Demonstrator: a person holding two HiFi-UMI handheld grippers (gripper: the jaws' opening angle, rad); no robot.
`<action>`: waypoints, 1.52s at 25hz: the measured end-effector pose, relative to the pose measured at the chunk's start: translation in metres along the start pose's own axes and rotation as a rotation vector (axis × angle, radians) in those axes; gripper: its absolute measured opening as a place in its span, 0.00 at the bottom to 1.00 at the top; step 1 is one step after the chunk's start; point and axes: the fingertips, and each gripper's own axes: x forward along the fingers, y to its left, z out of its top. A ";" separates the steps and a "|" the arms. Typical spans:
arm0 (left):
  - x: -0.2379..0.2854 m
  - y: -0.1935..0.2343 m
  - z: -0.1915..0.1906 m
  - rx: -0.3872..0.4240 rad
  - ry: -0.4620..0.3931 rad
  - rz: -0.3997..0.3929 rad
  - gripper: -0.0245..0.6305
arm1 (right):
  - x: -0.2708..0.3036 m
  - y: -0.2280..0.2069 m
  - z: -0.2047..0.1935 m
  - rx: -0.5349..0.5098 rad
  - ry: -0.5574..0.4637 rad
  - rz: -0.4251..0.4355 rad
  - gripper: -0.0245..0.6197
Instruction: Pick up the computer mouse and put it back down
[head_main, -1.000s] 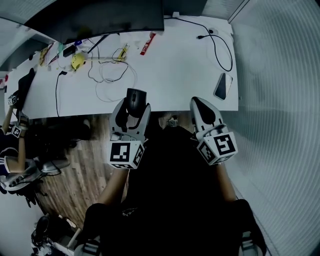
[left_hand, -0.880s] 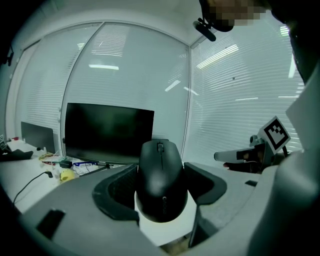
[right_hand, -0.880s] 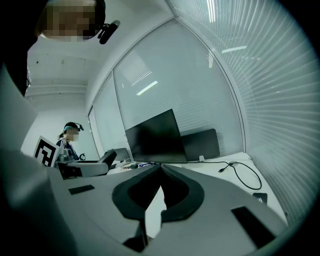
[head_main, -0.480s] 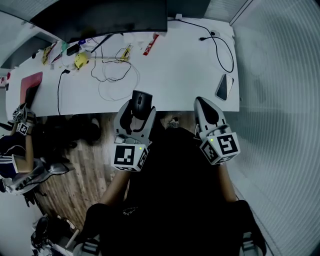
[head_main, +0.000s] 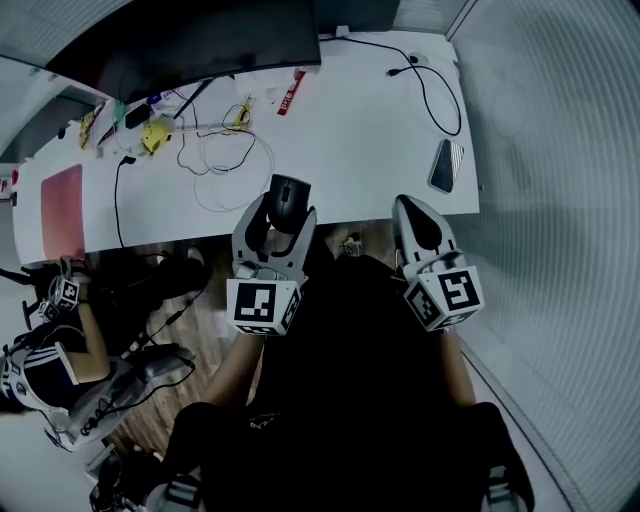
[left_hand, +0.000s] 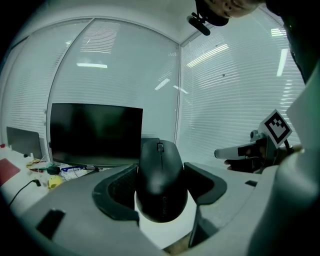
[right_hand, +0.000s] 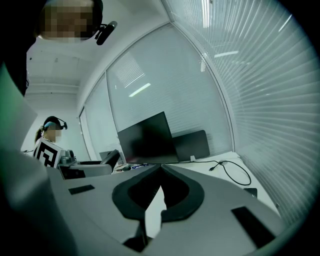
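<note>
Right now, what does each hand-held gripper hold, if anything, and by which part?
The left hand-held gripper holds the black computer mouse by its two sides, jaws pressed against them. The right hand-held gripper holds nothing; its jaws are together.

You hold two claws, the left claw (head_main: 284, 208) and the right claw (head_main: 408, 205), and there is one computer mouse (head_main: 288, 195). On the one desk (head_main: 350, 130) you can count one big black monitor (head_main: 190, 45), one phone (head_main: 446, 165), one red mat (head_main: 62, 205) and one yellow object (head_main: 153, 133). One other person (head_main: 45, 365) is in view.

Mouse (head_main: 289, 198) between the left claw's (head_main: 281, 207) jaws at the desk's (head_main: 350, 140) near edge; monitor (head_main: 200, 40) behind, phone (head_main: 445, 165) right.
</note>
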 end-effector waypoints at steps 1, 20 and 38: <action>0.003 0.000 -0.001 0.004 0.001 -0.009 0.47 | 0.000 -0.002 -0.001 0.003 -0.003 -0.010 0.04; 0.087 0.025 -0.034 0.056 0.156 -0.225 0.47 | 0.021 -0.012 0.004 0.051 -0.011 -0.238 0.04; 0.176 0.051 -0.138 0.142 0.415 -0.309 0.47 | 0.013 -0.027 -0.008 0.123 0.010 -0.458 0.04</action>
